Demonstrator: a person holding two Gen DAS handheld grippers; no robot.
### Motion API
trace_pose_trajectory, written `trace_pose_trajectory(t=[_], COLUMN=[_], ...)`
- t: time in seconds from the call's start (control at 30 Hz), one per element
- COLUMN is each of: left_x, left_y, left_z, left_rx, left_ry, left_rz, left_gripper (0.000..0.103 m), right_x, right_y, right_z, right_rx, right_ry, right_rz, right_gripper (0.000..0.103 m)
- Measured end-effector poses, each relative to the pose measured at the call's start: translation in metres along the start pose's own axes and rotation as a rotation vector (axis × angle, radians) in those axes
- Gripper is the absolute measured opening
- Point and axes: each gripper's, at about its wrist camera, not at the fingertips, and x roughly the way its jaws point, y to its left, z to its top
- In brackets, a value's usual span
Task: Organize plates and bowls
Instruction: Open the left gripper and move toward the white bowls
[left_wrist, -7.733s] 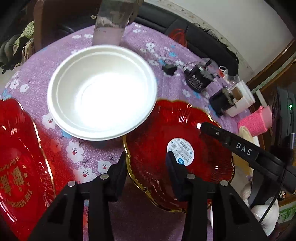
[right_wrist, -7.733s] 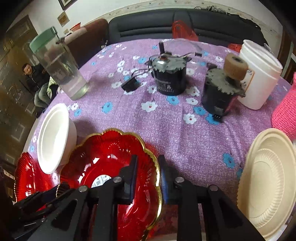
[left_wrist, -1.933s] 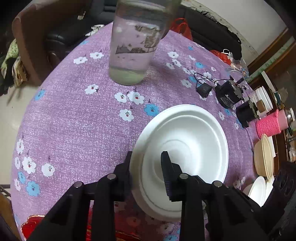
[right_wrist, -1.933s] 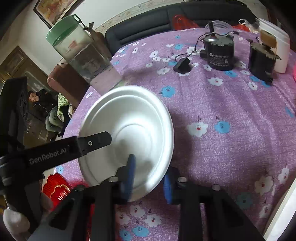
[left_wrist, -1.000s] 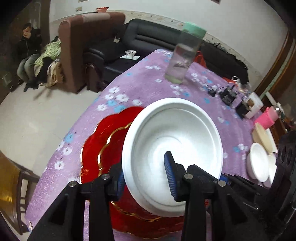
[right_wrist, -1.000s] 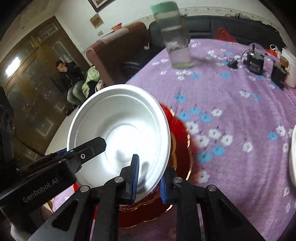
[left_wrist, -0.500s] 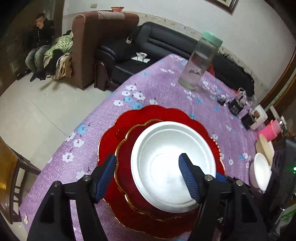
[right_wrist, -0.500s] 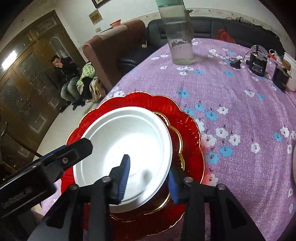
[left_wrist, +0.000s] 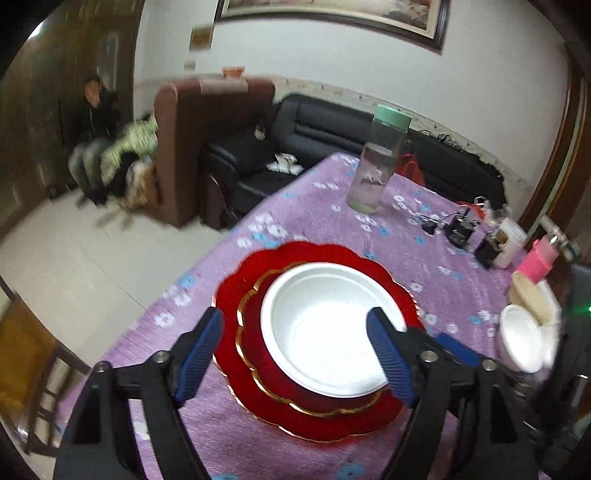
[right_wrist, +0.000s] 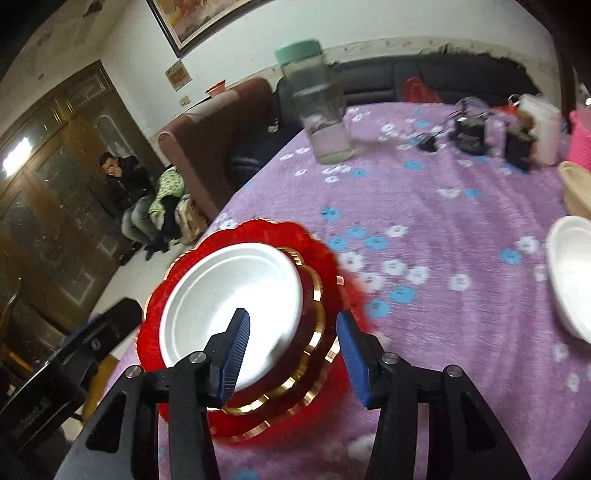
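Observation:
A big white bowl (left_wrist: 325, 328) (right_wrist: 229, 299) rests in a stack of two red gold-rimmed plates (left_wrist: 243, 295) (right_wrist: 317, 266) near the table's corner. My left gripper (left_wrist: 295, 350) hangs above and in front of the bowl, its jaws opening wide, nothing pressed between the blue pads. My right gripper (right_wrist: 291, 354) is drawn back over the plates' near rim, its jaws opening too, pads clear of the bowl. A smaller white bowl (left_wrist: 521, 343) (right_wrist: 572, 280) and a beige plate (left_wrist: 528, 291) (right_wrist: 576, 192) sit at the table's right side.
A tall clear jar with a green lid (left_wrist: 376, 166) (right_wrist: 321, 107) stands at the far side of the purple flowered cloth (right_wrist: 424, 206). Black gadgets (left_wrist: 460, 230), a white tub (right_wrist: 543, 125) and a pink cup (left_wrist: 539, 258) crowd the far right. Sofas and a seated person (right_wrist: 122, 173) lie beyond the table edge.
Both grippers let go of the white bowl, which now rests on the red plates. Both jaws spread wider and pulled back and up from the stack.

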Motion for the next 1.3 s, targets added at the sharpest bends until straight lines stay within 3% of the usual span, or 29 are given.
trace_pose_trajectory(t=[0.23,0.4,0.7,1.3], left_x=[-0.019,-0.024,-0.038,-0.071], left_y=[-0.031,-0.044,-0.085,-0.149], left_z=[-0.013,-0.017,-0.037,-0.060], left_rx=[0.103,0.058,0.140,0.289], left_ry=[-0.091,-0.033,0.011,-0.001], left_rz=[0.080,0.005,-0.074,-0.122], left_gripper=[0.082,0.085,0.086,0.086], right_x=[-0.038,-0.055,-0.082,-0.135], right_y=[-0.015,-0.031,-0.077,-0.139], right_z=[-0.013,-0.023,-0.043,-0.067], right_rx=[0.020,0.046,0.162,0.260], right_ry=[-0.072,-0.090,-0.108,-0.156], right_rz=[-0.039,-0.108,-0.166,-0.221], right_gripper=[0.056,0.060,0.060,0.062])
